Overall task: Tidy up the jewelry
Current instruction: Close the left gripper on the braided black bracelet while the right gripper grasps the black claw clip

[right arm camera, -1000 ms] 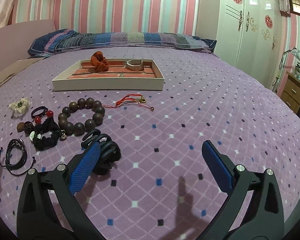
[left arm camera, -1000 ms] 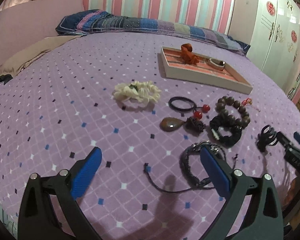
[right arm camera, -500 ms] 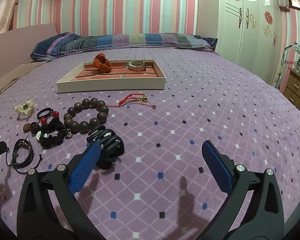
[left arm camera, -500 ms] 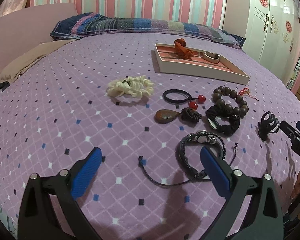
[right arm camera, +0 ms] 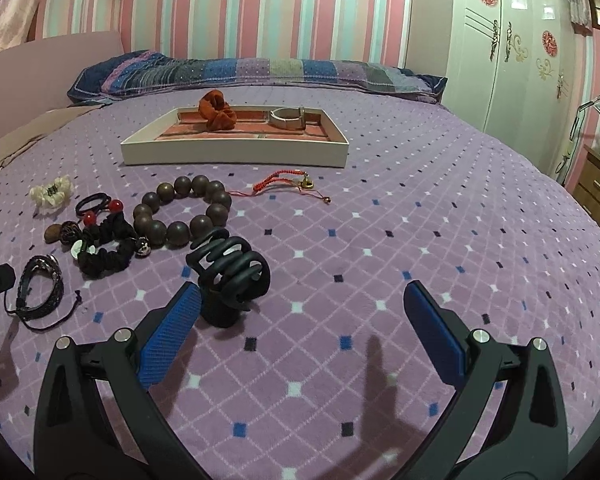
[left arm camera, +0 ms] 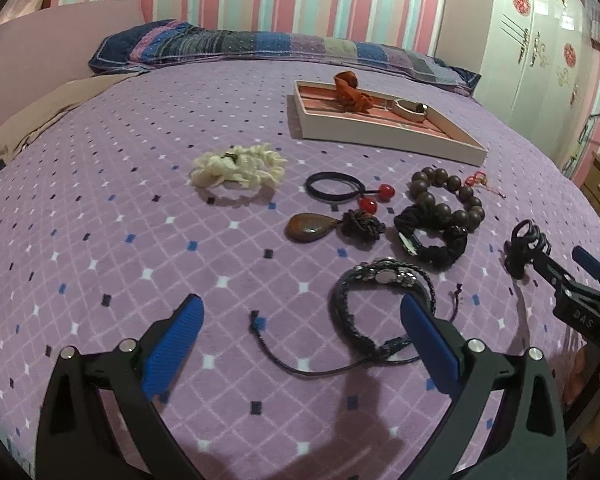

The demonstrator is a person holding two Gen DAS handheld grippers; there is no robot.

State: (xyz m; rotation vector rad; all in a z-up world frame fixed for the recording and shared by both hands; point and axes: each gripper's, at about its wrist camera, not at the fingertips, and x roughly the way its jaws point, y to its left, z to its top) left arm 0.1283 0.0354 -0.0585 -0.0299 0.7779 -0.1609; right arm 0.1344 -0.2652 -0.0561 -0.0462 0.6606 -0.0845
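Jewelry lies on a purple bedspread. My left gripper (left arm camera: 300, 320) is open and empty, just short of a black braided bracelet (left arm camera: 374, 304) with a trailing cord. Beyond lie a brown teardrop pendant (left arm camera: 310, 227), a black hair tie with red beads (left arm camera: 340, 188), a white scrunchie (left arm camera: 238, 165), a black scrunchie (left arm camera: 436, 240) and a wooden bead bracelet (left arm camera: 446, 196). My right gripper (right arm camera: 300, 312) is open and empty; a black claw clip (right arm camera: 230, 276) stands by its left finger. The jewelry tray (right arm camera: 236, 152) holds an orange scrunchie (right arm camera: 216, 114) and a beige bangle (right arm camera: 288, 118).
A red cord with small bells (right arm camera: 296, 184) lies in front of the tray. A striped pillow (right arm camera: 260, 74) lines the far edge of the bed. A white wardrobe (right arm camera: 512, 52) and a wooden nightstand (right arm camera: 598, 188) stand to the right. My right gripper shows in the left wrist view (left arm camera: 560, 276).
Both grippers have drawn back and risen slightly, so the items sit a little farther off. The jaws stay open. No item has moved.
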